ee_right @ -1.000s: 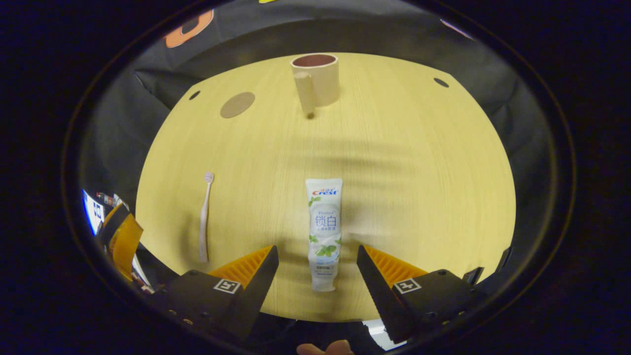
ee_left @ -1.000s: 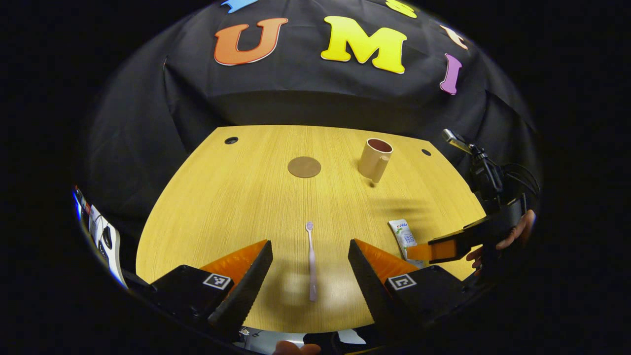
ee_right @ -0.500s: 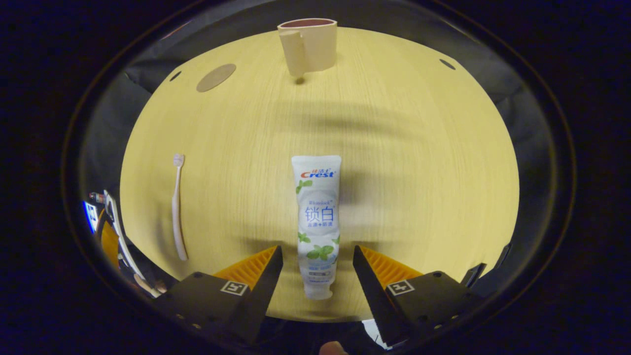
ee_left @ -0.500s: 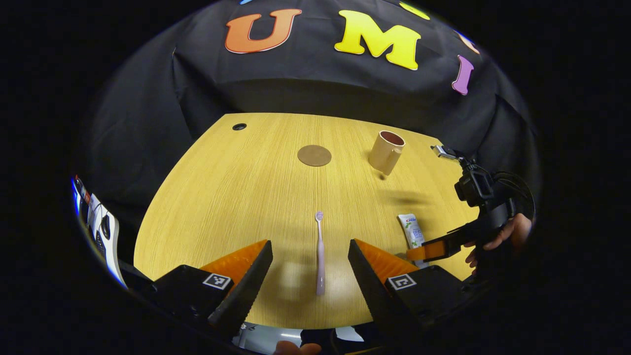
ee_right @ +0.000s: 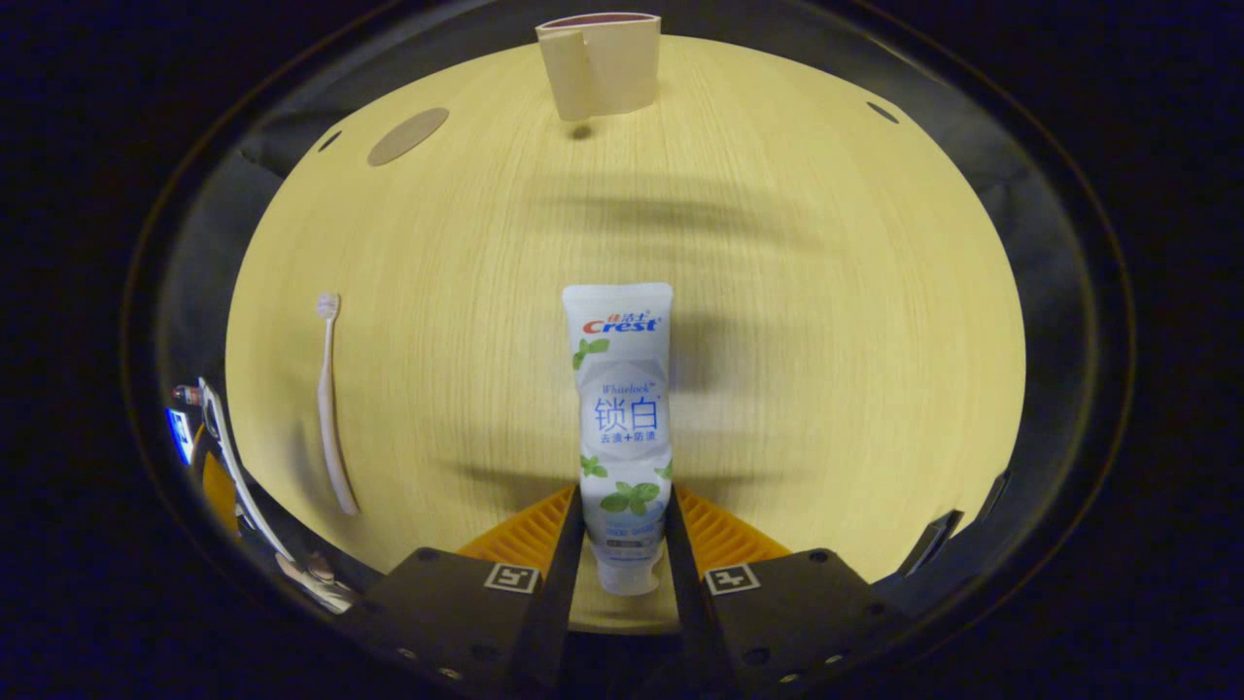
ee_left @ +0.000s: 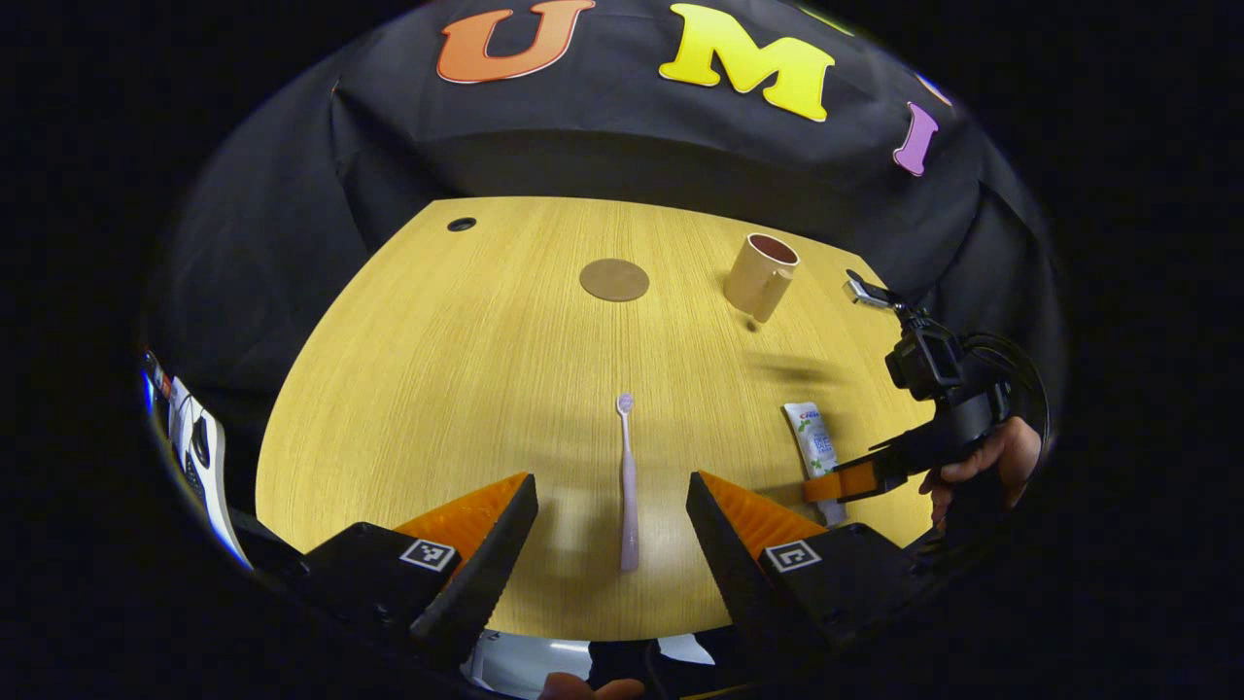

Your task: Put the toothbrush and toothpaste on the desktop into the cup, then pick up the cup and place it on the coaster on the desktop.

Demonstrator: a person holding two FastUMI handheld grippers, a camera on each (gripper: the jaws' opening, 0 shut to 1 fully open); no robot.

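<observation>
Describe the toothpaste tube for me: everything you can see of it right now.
The toothpaste tube is a soft-looking white plastic tube with blue and red print and green leaf marks. It lies flat on the wooden desktop, crimped flat end pointing toward the cup, cap end nearest the camera. The right tool is shut on its cap end, one finger on each side. Nothing else touches it.

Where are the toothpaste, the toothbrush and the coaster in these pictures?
toothpaste [ee_right: 624, 408], right gripper view, middle of the tube.
toothbrush [ee_left: 628, 476], left gripper view, middle of the handle.
coaster [ee_left: 614, 280], left gripper view, centre of the disc.
</observation>
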